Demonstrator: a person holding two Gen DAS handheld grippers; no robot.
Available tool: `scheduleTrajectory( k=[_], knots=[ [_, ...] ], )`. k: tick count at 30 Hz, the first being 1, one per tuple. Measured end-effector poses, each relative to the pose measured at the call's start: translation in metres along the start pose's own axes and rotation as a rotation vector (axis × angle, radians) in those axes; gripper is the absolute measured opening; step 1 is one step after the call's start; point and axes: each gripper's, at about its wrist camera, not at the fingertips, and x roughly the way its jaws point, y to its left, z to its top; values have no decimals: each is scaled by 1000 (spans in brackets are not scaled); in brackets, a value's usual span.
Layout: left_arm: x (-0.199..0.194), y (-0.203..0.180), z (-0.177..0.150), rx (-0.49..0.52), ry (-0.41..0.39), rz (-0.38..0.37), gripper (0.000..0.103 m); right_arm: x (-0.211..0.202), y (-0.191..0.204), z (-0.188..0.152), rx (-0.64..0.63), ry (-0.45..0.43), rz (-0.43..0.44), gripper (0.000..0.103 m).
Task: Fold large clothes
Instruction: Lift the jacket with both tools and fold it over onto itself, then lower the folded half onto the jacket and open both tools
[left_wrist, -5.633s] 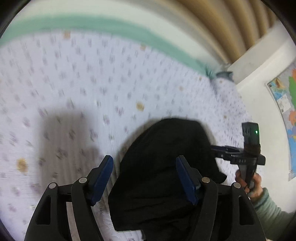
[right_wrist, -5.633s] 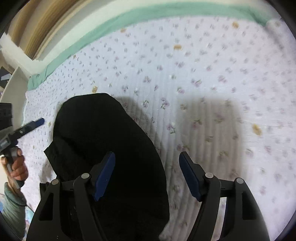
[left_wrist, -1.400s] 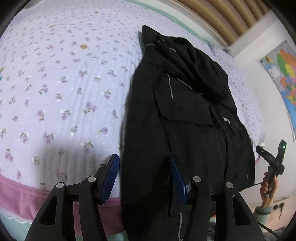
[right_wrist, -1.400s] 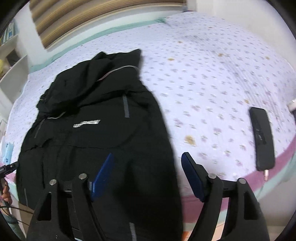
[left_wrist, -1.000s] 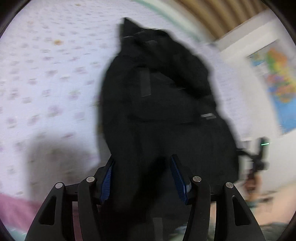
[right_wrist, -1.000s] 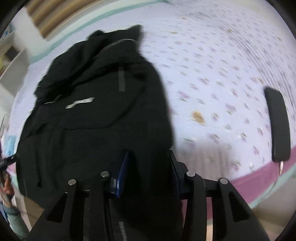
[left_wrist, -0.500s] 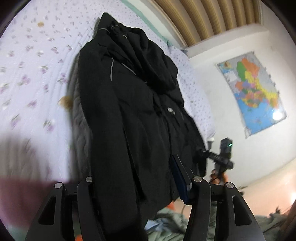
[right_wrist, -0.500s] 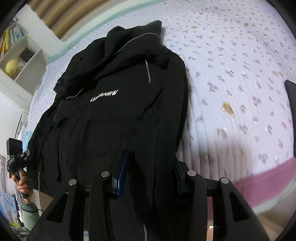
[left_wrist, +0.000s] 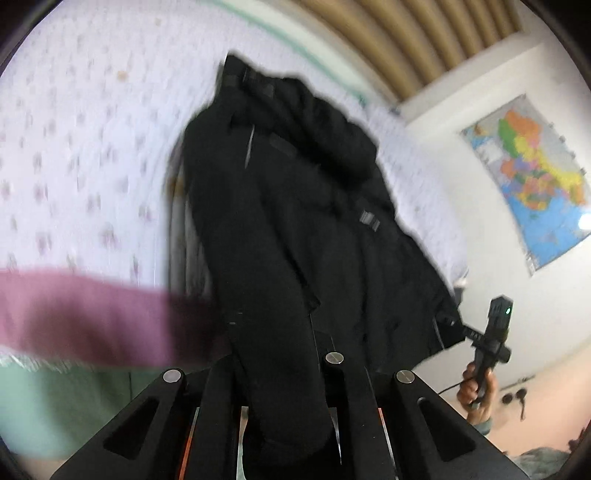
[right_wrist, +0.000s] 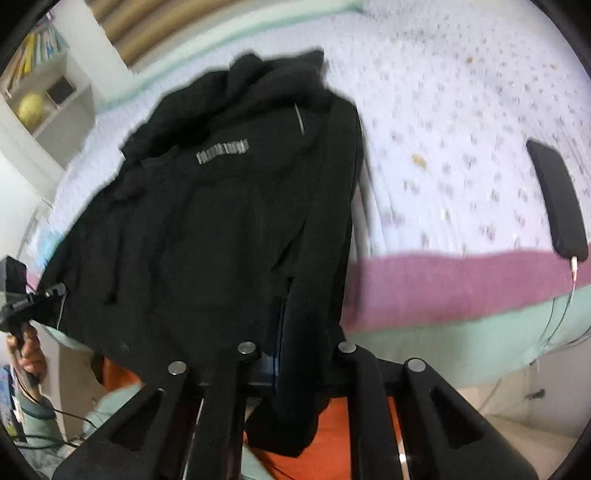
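Observation:
A large black hooded jacket (left_wrist: 295, 206) lies stretched over the flowered bed, hood at the far end, its hem pulled past the near bed edge. It also fills the right wrist view (right_wrist: 221, 206), with a grey logo on the chest. My left gripper (left_wrist: 275, 354) is shut on the jacket's hem corner. My right gripper (right_wrist: 295, 350) is shut on the other hem corner. In the left wrist view the right gripper (left_wrist: 458, 326) pinches the far corner; in the right wrist view the left gripper (right_wrist: 55, 290) does the same.
The bed (right_wrist: 461, 155) has a lilac flowered quilt with a pink and green edge (right_wrist: 461, 288). A black phone (right_wrist: 557, 203) on a cable lies at its right. A white shelf (right_wrist: 51, 103) stands left, a wall map (left_wrist: 532, 177) hangs right.
Both grippers have pulled back toward the near bed edge with the hem, drawing the jacket taut. The pink quilt edge has come into view.

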Motion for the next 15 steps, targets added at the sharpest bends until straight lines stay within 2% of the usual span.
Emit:
scheduleTrajectory(
  k=[3, 5, 11, 15],
  knots=[
    [-19, -7, 29, -14, -86, -84, 10, -23, -2, 30, 5, -69, 48, 16],
    [-26, -15, 54, -1, -140, -108, 10, -32, -1, 57, 21, -112, 88, 16],
    [-16, -25, 136, -3, -219, -126, 11, -35, 5, 137, 57, -219, 139, 16],
    [2, -29, 190, 0, -257, -92, 12, -24, 3, 193, 92, -267, 163, 16]
  ],
)
